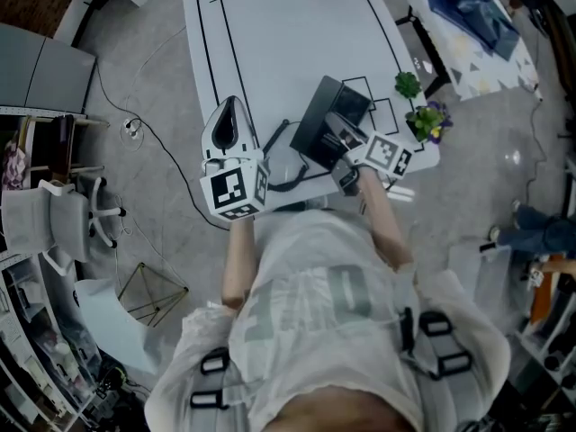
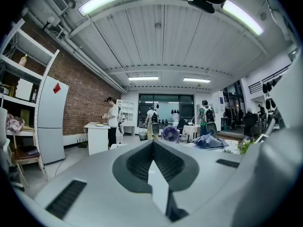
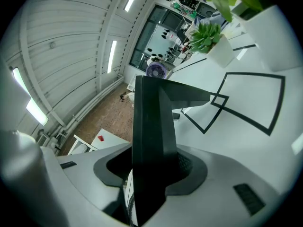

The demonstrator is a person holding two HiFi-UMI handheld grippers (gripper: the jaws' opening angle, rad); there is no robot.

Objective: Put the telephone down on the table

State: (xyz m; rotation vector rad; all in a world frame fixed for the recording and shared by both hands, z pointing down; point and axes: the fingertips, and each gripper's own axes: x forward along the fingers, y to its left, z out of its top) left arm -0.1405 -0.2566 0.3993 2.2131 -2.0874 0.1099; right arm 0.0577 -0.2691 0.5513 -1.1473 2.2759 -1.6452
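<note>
your right gripper (image 1: 351,165) clamps the telephone (image 1: 328,120) near the table (image 1: 270,43) edge; loosen early and it may topple off. left gripper (image 1: 232,117) jaws together, empty.

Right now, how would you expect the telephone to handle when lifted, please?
The telephone looks rigid, so it probably won't flex. Gripped at one edge by the right gripper, it may swing or tip. Its cord looks floppy and could drag.

Green potted plant (image 1: 408,84), purple-flowered plant (image 1: 430,120), pale office chair (image 1: 45,210), blue cloth (image 1: 472,7)
</note>
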